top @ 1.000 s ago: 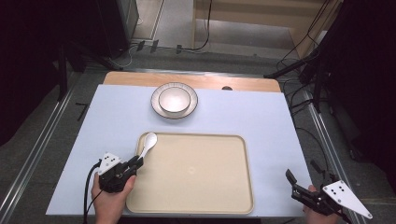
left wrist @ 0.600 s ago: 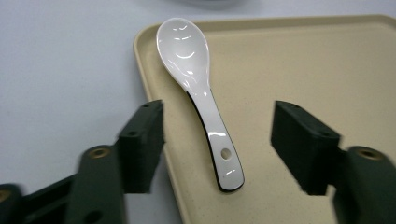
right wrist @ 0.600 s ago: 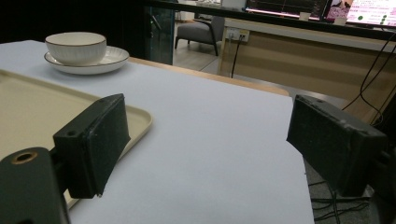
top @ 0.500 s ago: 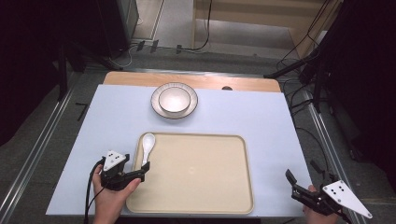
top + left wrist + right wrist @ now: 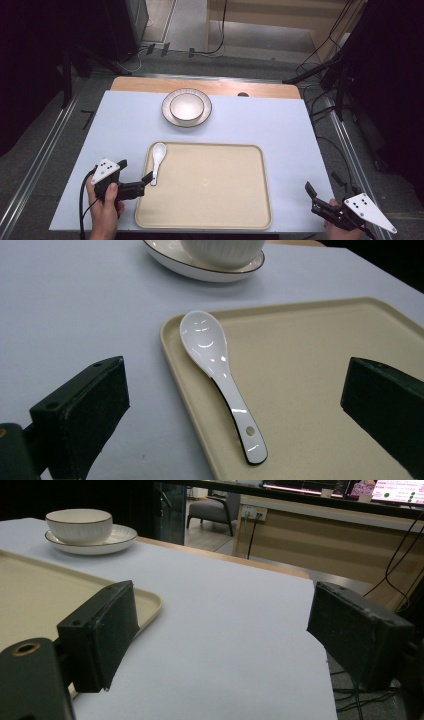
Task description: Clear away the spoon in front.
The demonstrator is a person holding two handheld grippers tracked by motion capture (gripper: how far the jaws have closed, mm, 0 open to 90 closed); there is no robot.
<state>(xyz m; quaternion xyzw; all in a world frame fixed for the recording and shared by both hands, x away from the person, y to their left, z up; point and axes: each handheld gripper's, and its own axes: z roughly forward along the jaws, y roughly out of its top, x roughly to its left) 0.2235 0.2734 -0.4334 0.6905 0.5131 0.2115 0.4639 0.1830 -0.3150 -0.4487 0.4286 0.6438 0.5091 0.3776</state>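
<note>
- The left gripper [image 5: 145,181] sits at the near left edge of the tray [image 5: 210,220], its jaws spread as wide as they go and having just been opening, with nothing pressed between them.
- The spoon [image 5: 157,160] lies free on the tray along its left rim, bowl toward the far corner, handle end just ahead of the left gripper's tips. Judging from that, setting the spoon on the tray looks done.
- The spoon is glossy white with a thin dark edge and a small hole near the handle end; it rests flat, hollow side up, and appears empty.
- Beyond the tray, well apart from it, a bowl [image 5: 186,106] stands on a saucer [image 5: 205,111]; moving these probably remains.
- The right gripper [image 5: 311,196] rests at the table's near right corner, jaws wide apart and empty, away from everything.
</note>
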